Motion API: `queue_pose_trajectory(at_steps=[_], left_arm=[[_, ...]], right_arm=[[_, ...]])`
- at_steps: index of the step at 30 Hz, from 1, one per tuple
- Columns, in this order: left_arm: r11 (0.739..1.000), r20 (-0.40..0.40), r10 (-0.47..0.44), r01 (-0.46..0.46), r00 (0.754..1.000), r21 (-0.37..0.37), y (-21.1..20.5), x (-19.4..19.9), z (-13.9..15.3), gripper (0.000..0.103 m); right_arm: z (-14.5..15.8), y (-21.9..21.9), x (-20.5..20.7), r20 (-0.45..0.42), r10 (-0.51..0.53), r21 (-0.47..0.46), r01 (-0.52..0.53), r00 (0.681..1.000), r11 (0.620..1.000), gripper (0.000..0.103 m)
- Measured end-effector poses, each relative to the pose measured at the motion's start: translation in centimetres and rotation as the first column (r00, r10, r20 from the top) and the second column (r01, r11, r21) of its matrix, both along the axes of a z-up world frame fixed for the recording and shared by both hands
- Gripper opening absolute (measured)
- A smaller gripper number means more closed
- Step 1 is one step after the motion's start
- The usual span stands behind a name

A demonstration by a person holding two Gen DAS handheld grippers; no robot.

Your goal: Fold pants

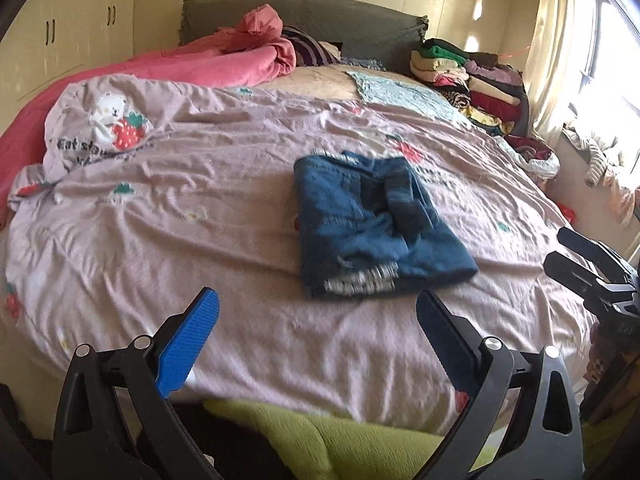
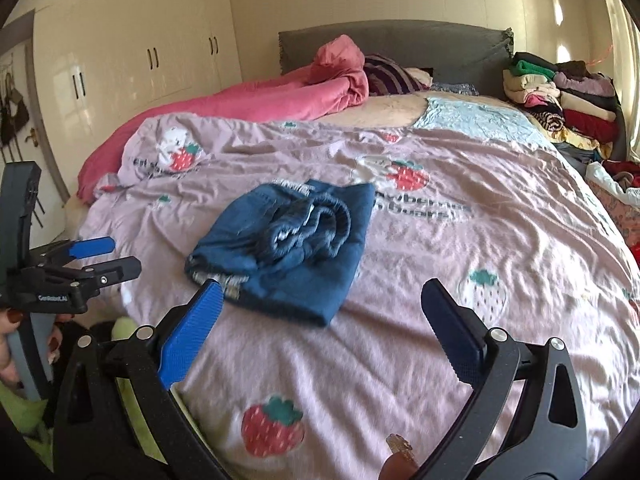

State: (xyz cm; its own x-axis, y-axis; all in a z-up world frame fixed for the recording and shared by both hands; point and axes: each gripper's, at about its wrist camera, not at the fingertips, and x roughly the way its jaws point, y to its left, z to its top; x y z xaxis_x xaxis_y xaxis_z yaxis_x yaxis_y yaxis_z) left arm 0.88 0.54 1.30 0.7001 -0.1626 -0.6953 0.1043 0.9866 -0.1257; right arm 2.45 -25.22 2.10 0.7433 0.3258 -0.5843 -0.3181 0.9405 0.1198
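Observation:
The blue pants (image 1: 376,224) lie folded into a compact bundle on the lilac strawberry-print quilt (image 1: 200,208), waistband tucked on top. My left gripper (image 1: 318,300) hangs open above the quilt's near edge, short of the bundle, nothing between its blue pads. In the right wrist view the same pants (image 2: 288,248) rest just beyond my right gripper (image 2: 322,290), which stands wide open and empty; its left pad (image 2: 192,328) overlaps the bundle's near corner in the picture. Each gripper shows at the edge of the other's view: the right gripper (image 1: 564,254), the left gripper (image 2: 116,256).
A pink duvet (image 1: 180,64) is heaped at the bed's far left by the grey headboard (image 1: 320,20). Stacks of folded clothes (image 1: 472,80) fill the far right corner near the window. Wardrobe doors (image 2: 140,52) stand left. A green cushion (image 1: 320,436) sits below the bed's near edge.

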Motion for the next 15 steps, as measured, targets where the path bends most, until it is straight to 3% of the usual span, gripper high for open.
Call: queue_pose_trajectory(at_steps=[15], left_arm=[[0.999,-0.051,0.033,-0.032,0.998,0.014,0.3,-0.7,-2.1,0.099]], right_arm=[[-2.6,0.5,-0.9,-0.085,-0.024,-0.022,0.022,0.996,1.0,0.094]])
